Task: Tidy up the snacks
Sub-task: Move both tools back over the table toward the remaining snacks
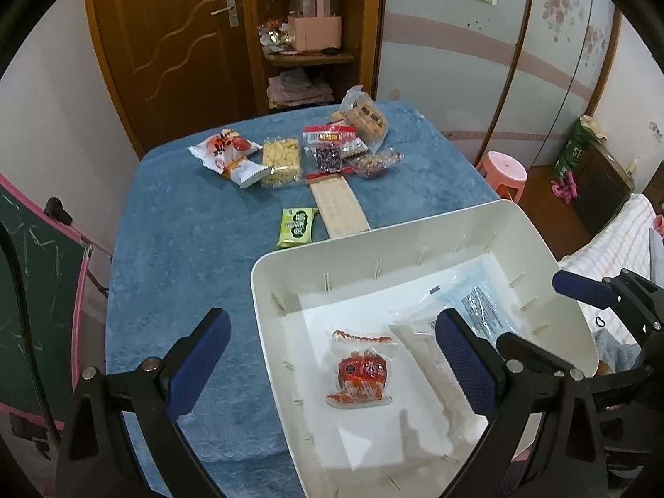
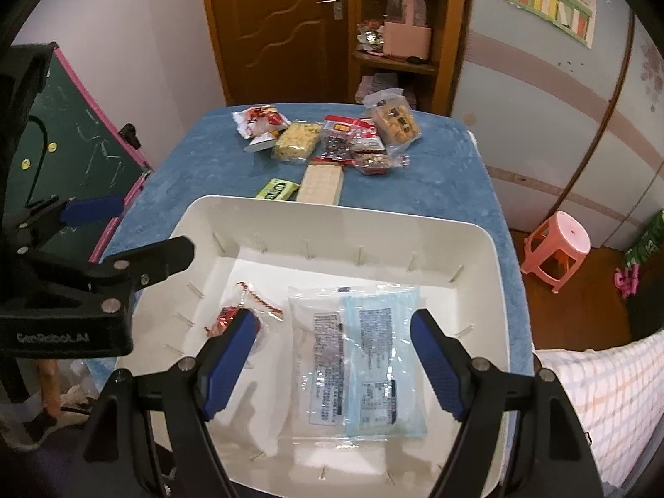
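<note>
Snacks are split between two places: a few lie in the white bin point(image 2: 494, 290) directly below both tools, and the rest sit on the blue-covered bench point(image 1: 174, 249) well ahead of them. Under the right hand-held gripper point(image 2: 332, 357), between its spread fingers but untouched by the pads, lies a clear packet with a pale blue packet point(image 2: 382, 357) overlapping it, both flat on the bin floor. Just to that gripper's left, partly behind its left finger, is a small red packet point(image 1: 359, 373). The left hand-held gripper point(image 1: 328, 357) is also released, its jaws wide; its left finger hangs over the bench outside the bin wall and its right finger over the bin, gripping nothing.

Beyond the bin's far rim, nearest the grippers, lie a green packet point(image 1: 298, 227) and a long pale wafer pack point(image 1: 339, 206) side by side. Farther off is a cluster: a red-and-white bag point(image 1: 222, 147), a clear tub of yellow pieces point(image 1: 281, 161), and several clear bags of what may be nuts or biscuits, too small to read. A pink stool point(image 2: 558, 245) stands on the floor off to the right of the bench.
</note>
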